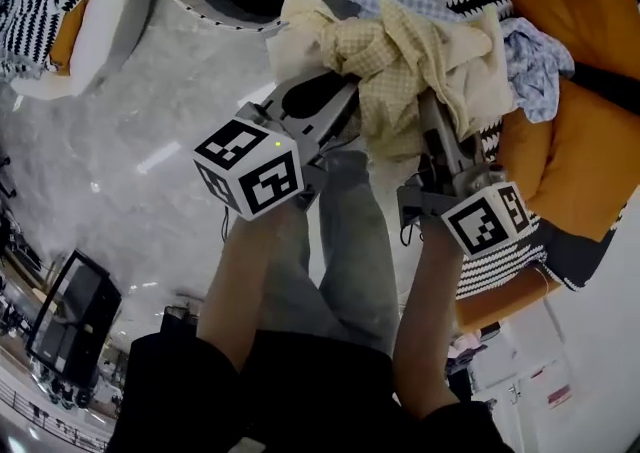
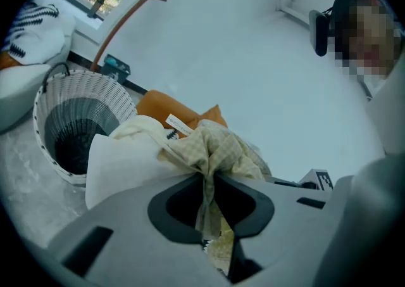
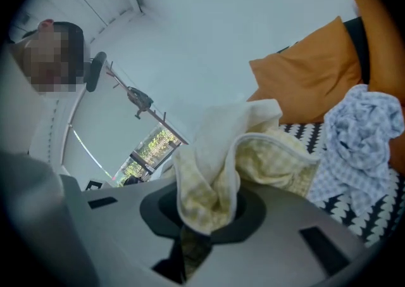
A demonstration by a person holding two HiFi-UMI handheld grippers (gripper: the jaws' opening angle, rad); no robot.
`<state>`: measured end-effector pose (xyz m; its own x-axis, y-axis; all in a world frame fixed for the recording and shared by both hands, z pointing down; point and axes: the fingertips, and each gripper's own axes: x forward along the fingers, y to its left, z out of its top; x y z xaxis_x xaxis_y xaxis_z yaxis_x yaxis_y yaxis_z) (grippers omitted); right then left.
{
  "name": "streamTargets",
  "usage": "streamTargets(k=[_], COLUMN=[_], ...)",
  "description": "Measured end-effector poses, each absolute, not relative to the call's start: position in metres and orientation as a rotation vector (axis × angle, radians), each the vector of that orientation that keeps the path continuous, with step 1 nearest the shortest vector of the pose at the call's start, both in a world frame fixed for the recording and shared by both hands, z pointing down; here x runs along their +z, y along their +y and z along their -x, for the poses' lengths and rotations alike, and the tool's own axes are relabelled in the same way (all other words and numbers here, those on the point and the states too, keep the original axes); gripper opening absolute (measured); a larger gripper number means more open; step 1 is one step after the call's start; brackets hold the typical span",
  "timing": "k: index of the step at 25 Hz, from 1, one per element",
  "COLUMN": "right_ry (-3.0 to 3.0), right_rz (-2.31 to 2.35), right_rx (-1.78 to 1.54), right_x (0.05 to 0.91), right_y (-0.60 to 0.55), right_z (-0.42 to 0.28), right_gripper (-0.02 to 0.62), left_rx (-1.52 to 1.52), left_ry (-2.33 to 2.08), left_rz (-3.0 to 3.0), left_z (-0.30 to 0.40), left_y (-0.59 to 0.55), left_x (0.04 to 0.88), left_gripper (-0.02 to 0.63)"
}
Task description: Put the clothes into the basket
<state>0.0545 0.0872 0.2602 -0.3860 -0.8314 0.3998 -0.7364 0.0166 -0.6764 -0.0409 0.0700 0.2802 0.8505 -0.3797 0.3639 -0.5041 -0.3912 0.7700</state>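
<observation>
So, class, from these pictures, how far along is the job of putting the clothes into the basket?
Done: nothing yet; the white basket shows no clothes inside. In hand: the left gripper and right gripper are both shut on the yellow checked garment, held up short of the basket. Left: dropping it in, then the blue checked garment lying by the orange cushion.
</observation>
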Motion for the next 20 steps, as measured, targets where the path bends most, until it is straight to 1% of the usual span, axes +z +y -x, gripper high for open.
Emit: streamTargets(k=[6, 11, 20], right_ry=[2.307, 2.409, 2.49], right_rz=[1.538, 1.474, 1.531], right_rx=[-1.355, -1.416, -1.526], right_x=[0.277, 0.306, 0.374], right_y=[0.023, -0.031, -0.095], right_z=[0.024, 0.084, 0.12], right_gripper=[0.054, 0.054, 0.054], left_rx=[0.171, 0.224, 0.415], left_ry=[-0.817, -0.931, -1.068], left_rz=[-2.024, -1.987, -1.893], left_z=[0.122, 0.182, 0.217], left_y=[0.015, -0.034, -0.093], left_x=[0.288, 0.315, 0.383], left_gripper=[0.054, 0.054, 0.054])
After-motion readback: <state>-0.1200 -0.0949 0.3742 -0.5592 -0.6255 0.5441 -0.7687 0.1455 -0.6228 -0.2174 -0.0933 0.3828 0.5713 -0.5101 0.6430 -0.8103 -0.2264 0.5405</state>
